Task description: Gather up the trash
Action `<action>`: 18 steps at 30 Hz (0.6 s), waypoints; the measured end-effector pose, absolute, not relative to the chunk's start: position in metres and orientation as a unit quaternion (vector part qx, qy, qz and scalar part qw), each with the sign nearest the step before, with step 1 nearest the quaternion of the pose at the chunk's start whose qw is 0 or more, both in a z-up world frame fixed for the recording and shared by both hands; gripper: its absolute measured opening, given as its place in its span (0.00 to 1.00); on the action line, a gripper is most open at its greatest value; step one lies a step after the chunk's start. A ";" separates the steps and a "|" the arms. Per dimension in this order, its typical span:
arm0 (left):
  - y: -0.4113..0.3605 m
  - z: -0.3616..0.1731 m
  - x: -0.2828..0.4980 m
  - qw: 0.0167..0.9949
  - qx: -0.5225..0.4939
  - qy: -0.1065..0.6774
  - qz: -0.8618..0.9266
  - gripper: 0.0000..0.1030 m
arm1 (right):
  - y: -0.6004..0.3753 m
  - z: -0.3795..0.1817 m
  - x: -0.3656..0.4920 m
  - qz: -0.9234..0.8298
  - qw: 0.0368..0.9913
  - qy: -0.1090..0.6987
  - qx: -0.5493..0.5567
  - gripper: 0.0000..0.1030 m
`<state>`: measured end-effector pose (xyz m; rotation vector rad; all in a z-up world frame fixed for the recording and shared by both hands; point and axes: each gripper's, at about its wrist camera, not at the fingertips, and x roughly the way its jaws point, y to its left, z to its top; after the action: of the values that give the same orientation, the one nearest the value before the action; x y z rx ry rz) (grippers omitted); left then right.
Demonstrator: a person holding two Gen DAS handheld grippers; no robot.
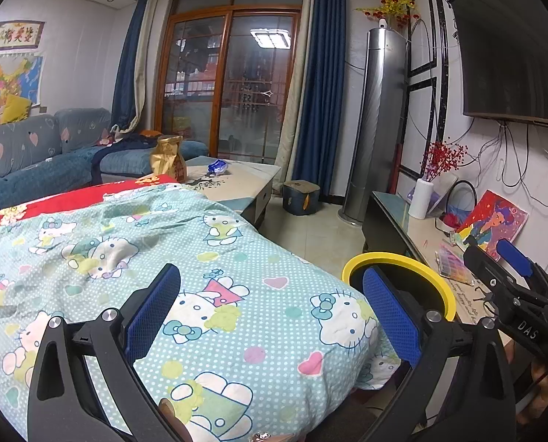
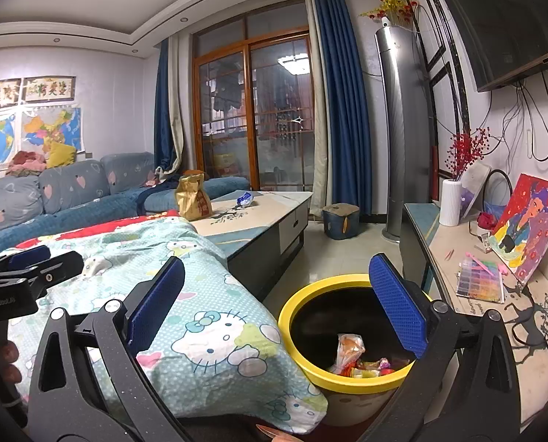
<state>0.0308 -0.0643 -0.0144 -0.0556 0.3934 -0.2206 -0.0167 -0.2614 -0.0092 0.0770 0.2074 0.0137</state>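
A yellow-rimmed bin stands on the floor beside the quilt-covered table; colourful wrappers lie inside it. Its rim also shows in the left wrist view. My right gripper is open and empty, above the bin's left rim. My left gripper is open and empty, above the Hello Kitty quilt. On the far coffee table stand a gold paper bag and a crumpled blue-white wrapper, also seen in the left wrist view as bag and wrapper.
A blue sofa runs along the left. A TV cabinet on the right holds a white vase, a painting and a bead box. A tall grey air conditioner and a small blue stool stand by the curtains.
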 end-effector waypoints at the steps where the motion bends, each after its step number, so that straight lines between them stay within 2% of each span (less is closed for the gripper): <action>1: -0.065 -0.014 0.030 0.974 -0.028 0.194 -0.110 0.94 | -0.259 -0.010 -0.016 0.007 0.994 0.104 0.039 0.90; 18: -0.068 -0.011 0.031 0.971 -0.036 0.204 -0.121 0.94 | -0.259 -0.009 -0.015 0.010 0.993 0.108 0.044 0.90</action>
<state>0.0314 -0.0685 -0.0108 -0.0727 0.4122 -0.2443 -0.0147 -0.2592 -0.0088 0.0873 0.2173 0.0192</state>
